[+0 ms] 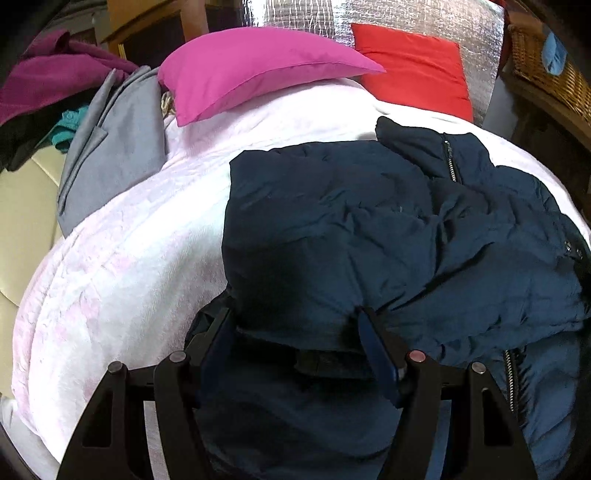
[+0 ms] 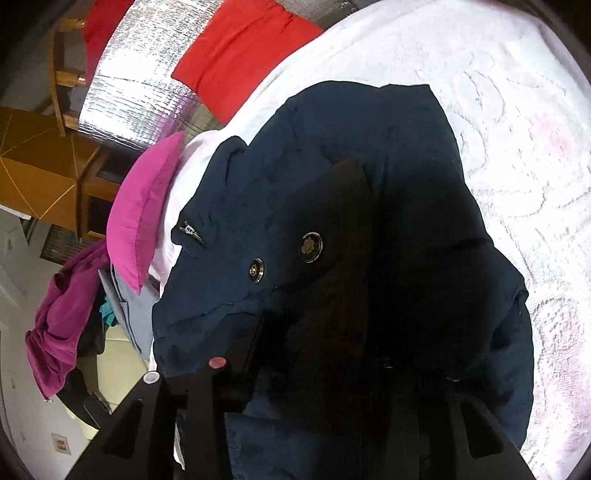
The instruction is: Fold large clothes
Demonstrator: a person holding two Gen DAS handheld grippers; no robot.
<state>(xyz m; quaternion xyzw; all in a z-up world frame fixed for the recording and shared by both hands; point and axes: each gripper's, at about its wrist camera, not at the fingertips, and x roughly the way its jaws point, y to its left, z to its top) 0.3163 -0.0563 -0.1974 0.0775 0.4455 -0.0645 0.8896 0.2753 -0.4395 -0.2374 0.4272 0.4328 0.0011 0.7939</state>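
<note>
A navy padded jacket [image 1: 369, 229] with a zip and metal snaps lies crumpled on a white and pale pink blanket [image 1: 129, 258] on a bed. My left gripper [image 1: 293, 328] is at the jacket's near edge, and a thick fold of it fills the gap between the fingers [image 1: 373, 343], which are shut on it. In the right wrist view the jacket [image 2: 277, 192] humps up over my right gripper [image 2: 332, 350]. One finger [image 2: 255, 347] shows beside the cloth. The other finger and both tips are lost in dark fabric and shadow, so its grip is unclear.
A pink pillow [image 1: 258, 70] and a red pillow [image 1: 413, 66] lie at the head of the bed against a silver foil wall [image 1: 406, 18]. A grey garment [image 1: 114, 155] and a magenta one [image 1: 48, 77] are piled at the left. A wicker basket [image 1: 546, 70] stands at the right.
</note>
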